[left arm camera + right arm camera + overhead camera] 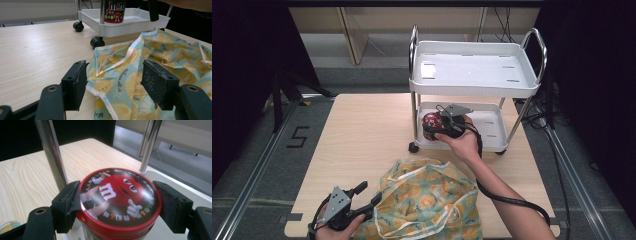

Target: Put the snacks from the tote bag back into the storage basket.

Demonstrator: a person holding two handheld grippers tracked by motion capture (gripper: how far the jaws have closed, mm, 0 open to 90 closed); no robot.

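A red M&M's can (431, 122) stands at the left end of the white cart's lower shelf (492, 127). My right gripper (435, 126) is shut on it. In the right gripper view both pads press the rim of the can's red lid (120, 195). A yellow-and-teal lemon-print bag (432, 200) lies crumpled on the table's near side. At the bag's left edge my left gripper (369, 193) stands open. In the left gripper view its jaws (115, 82) straddle a white-trimmed fold of the bag (162, 50) without pinching it. Farther off, the can (115, 11) rests on the shelf.
The two-shelf white cart (472, 90) on castors stands at the table's far right, and its chrome post (51, 152) rises close beside the can. Bare light wood table (362, 135) stretches to the left. Dark floor rails run along both sides.
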